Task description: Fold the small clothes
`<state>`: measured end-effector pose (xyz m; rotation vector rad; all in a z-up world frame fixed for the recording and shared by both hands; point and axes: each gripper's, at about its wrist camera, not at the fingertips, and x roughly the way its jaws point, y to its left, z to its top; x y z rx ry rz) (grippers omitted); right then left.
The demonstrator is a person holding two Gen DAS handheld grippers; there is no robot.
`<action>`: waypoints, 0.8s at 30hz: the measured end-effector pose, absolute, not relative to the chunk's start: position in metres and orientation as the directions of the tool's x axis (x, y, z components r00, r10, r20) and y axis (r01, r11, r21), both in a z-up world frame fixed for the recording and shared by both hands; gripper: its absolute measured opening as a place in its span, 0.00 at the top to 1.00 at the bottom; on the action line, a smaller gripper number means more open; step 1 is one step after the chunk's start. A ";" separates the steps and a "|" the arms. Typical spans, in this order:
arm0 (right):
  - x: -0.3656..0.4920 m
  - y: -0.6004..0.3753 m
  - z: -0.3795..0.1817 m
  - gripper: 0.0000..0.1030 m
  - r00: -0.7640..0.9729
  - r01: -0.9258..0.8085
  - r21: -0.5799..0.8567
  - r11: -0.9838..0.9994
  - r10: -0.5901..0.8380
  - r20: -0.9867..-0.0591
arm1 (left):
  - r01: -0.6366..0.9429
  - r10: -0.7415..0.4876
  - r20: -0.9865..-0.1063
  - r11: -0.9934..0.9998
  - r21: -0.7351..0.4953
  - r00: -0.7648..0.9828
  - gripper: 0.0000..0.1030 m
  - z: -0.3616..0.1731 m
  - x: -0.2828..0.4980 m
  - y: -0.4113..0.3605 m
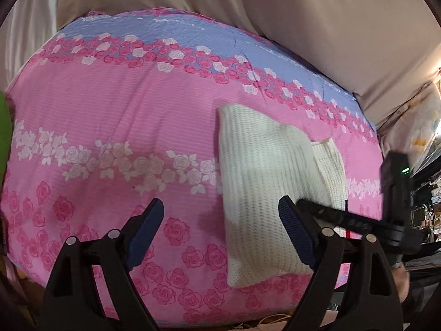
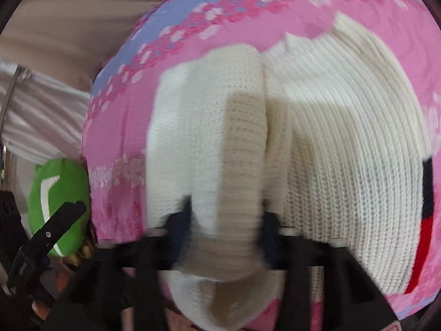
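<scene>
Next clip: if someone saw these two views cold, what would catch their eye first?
First, the cream knitted sweater, lying partly folded on the pink bedsheet printed with roses, which fills both views. Next, the right gripper, whose fingers pinch a fold of that sweater close to the camera, blurred; the left gripper hangs open over the sheet with nothing between its fingers. A bright green cushion sits at the bed's left edge.
</scene>
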<state>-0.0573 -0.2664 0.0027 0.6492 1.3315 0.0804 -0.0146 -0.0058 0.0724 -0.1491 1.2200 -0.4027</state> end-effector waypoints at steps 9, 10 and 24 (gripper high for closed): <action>-0.093 -0.318 0.123 0.80 0.529 0.228 0.453 0.862 0.281 -0.801 | 0.318 -0.391 -0.875 0.900 -0.299 0.284 0.18 0.086 -0.028 -0.032; -0.101 -0.331 0.116 0.80 0.502 0.255 0.385 0.887 0.219 -0.837 | 0.327 -0.393 -0.877 0.897 -0.298 0.278 0.18 0.084 -0.029 -0.036; -0.151 -0.399 0.029 0.62 0.423 0.489 0.403 0.774 0.194 -0.885 | 0.440 -0.364 -0.900 0.867 -0.234 0.239 0.18 0.073 -0.026 -0.110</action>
